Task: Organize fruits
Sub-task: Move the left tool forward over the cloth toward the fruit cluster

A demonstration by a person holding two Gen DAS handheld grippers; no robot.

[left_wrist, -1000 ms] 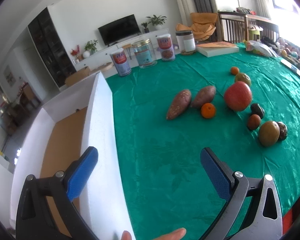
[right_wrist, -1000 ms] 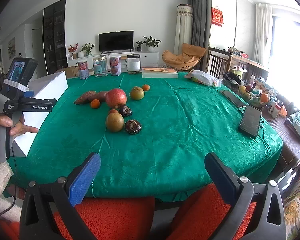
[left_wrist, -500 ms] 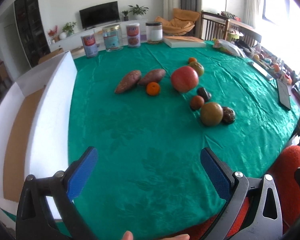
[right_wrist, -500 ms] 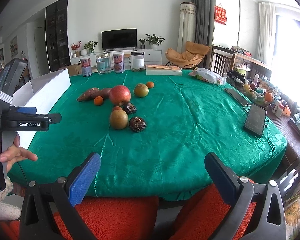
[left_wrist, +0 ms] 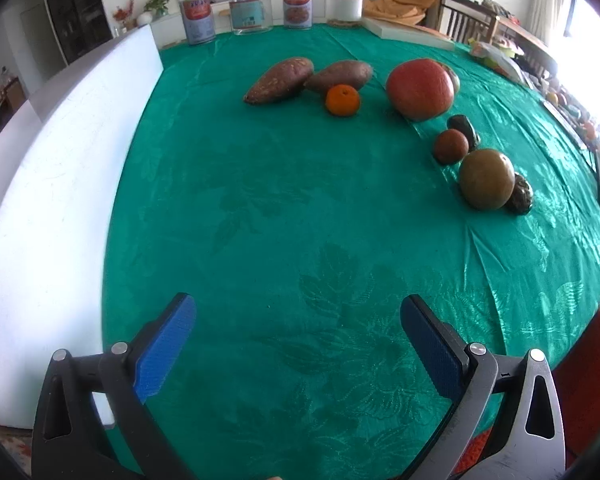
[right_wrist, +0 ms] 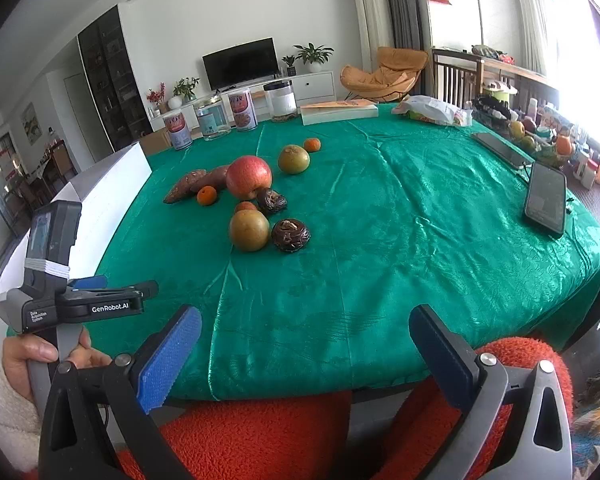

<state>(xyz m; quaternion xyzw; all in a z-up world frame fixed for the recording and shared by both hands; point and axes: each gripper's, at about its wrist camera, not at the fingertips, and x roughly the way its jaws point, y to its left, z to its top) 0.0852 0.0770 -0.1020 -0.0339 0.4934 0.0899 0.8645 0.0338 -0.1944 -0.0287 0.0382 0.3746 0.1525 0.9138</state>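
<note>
two handheld grippers hang over the near edge of a round table draped in a green cloth (right_wrist: 400, 208), each with its blue-padded jaws spread wide and nothing between them. the left gripper (left_wrist: 298, 344) sits low above bare cloth, with the white foam box (left_wrist: 60, 184) just beside it along the table's left edge; in the right wrist view a hand (right_wrist: 40, 354) in a fluffy white sleeve grips that tool's handle. the right gripper (right_wrist: 305, 354) is held back off the table, above an orange-red fuzzy cushion (right_wrist: 260, 436).

the fruit lies in a loose cluster near the middle of the cloth, well apart from both claws. two sweet potatoes (left_wrist: 280, 79) lie side by side, touching, with a small orange (left_wrist: 342, 100) just in front of them. to their right stands a large red apple (left_wrist: 419, 89), then a small reddish fruit (left_wrist: 451, 146) against a dark wrinkled one (left_wrist: 465, 128), then a green-brown round fruit (left_wrist: 487, 179) with another dark wrinkled fruit (left_wrist: 521, 199) tucked beside it. farther back sit a second greenish fruit (right_wrist: 294, 159) and another small orange (right_wrist: 312, 145).

four canisters (right_wrist: 242, 112) and a flat white box (right_wrist: 339, 112) line the far edge. two phones (right_wrist: 545, 197) lie on the right side of the cloth, near a plastic bag (right_wrist: 432, 110). open cloth lies between the left gripper and the fruit.
</note>
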